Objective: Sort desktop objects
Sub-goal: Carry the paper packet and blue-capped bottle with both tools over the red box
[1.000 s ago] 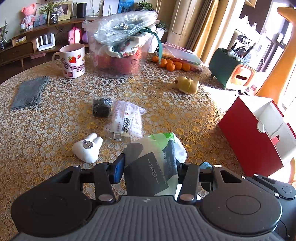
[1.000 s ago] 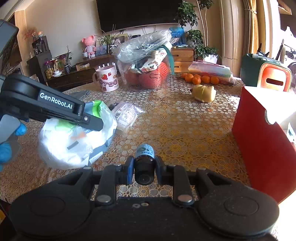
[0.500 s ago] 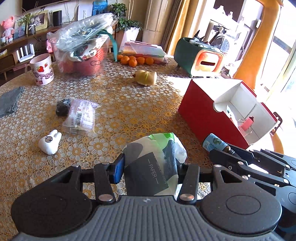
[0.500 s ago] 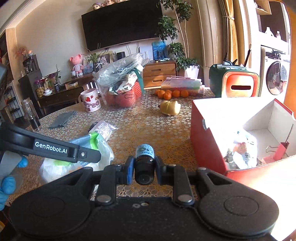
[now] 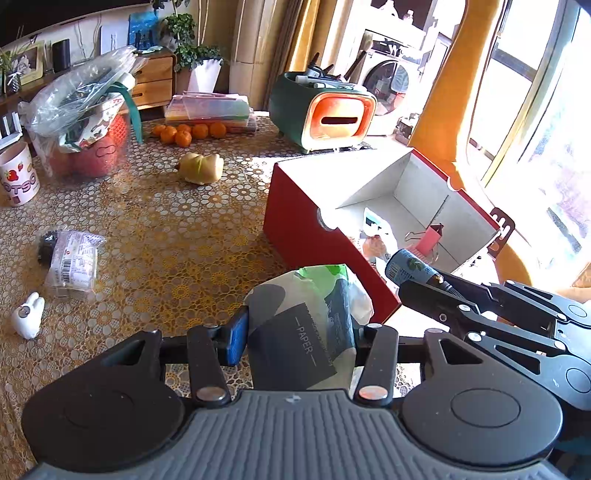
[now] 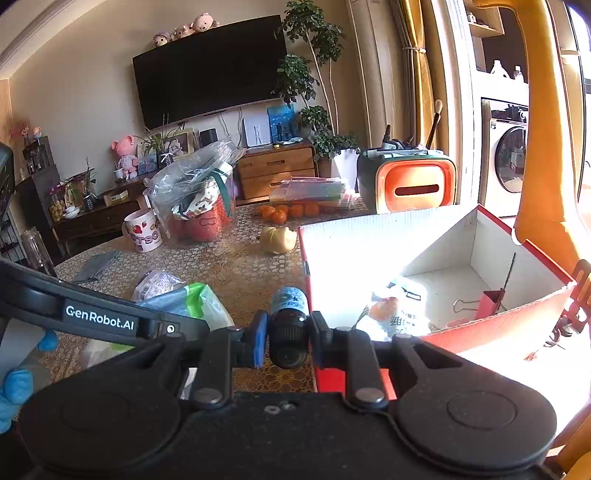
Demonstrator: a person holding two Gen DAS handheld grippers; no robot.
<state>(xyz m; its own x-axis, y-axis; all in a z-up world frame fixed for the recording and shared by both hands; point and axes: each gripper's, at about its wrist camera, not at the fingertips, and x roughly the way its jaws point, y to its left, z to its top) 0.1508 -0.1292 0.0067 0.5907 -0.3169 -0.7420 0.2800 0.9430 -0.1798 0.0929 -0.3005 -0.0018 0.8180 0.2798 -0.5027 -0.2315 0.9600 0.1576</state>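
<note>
A: Grippers, both loaded?
B: Yes. Left gripper (image 5: 301, 341) clamps the tissue pack (image 5: 306, 325); right gripper (image 6: 284, 341), fully closed, pinches the bottle (image 6: 289, 317). Red box (image 5: 295, 229) sits at one o'clock, ready for drops.

From my right wrist feed, a big black television (image 6: 210, 70) hangs on a pale beige wall (image 6: 74, 88) at eleven o'clock, with plush toys (image 6: 184, 31) along its top. Below it stands a wooden drawer cabinet (image 6: 277, 171), and a dark low shelf (image 6: 96, 218) runs toward nine o'clock. A tall leafy plant (image 6: 310, 77) rises at twelve beside mustard curtains (image 6: 417, 85). At two o'clock I see a washing machine (image 6: 508, 158) in an alcove. In the left wrist feed, harsh sunlight pours through a window (image 5: 546, 110) at two o'clock, bleaching that side, while the table's gold lace-patterned cloth (image 5: 177, 236) fills the lower left.
</note>
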